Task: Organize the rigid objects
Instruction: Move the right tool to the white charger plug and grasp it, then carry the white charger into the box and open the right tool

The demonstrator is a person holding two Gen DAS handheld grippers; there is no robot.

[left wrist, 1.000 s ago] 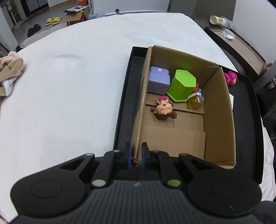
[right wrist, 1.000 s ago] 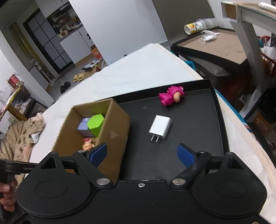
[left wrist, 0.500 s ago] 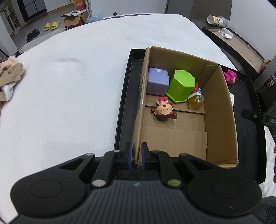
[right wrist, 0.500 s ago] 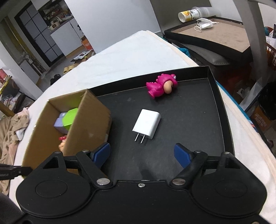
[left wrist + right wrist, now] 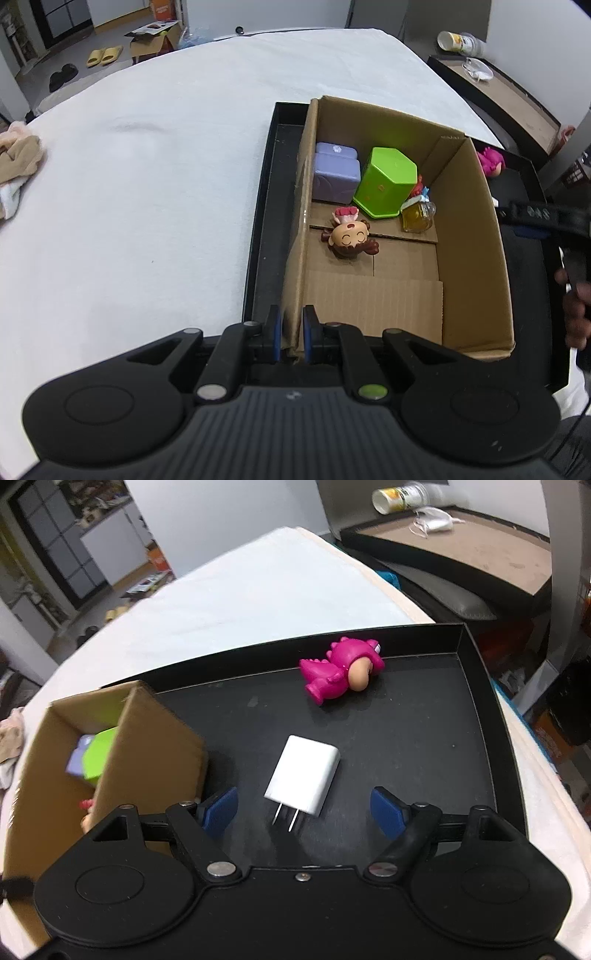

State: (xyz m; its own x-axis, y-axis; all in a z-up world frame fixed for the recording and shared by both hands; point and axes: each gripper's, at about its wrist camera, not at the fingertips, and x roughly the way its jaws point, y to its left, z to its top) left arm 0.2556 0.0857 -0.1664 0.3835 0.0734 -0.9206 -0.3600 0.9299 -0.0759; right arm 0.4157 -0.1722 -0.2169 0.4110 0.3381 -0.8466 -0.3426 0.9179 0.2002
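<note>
A cardboard box [image 5: 476, 236] stands in a black tray [image 5: 262, 206]. It holds a purple case [image 5: 336, 173], a green hexagonal pot [image 5: 384, 181], a small yellow bottle [image 5: 417, 218] and a doll figure [image 5: 349, 238]. My left gripper [image 5: 292, 334] is shut on the box's near left wall. My right gripper [image 5: 304, 810] is open, low over the tray, with a white charger plug [image 5: 304, 773] lying between its fingers. A pink dinosaur figure [image 5: 341, 674] lies farther back on the tray [image 5: 424, 716]. The box [image 5: 147, 746] is at the right gripper's left.
The tray lies on a white-covered bed [image 5: 147, 166]. Beige cloth [image 5: 16, 162] lies at the bed's left edge. A low side table [image 5: 461, 550] with a tipped can stands beyond the bed. The right gripper shows in the left wrist view [image 5: 535, 218].
My right gripper has moved forward and down over the tray, bringing the white charger between its open fingers. My left gripper has kept its hold on the box wall.
</note>
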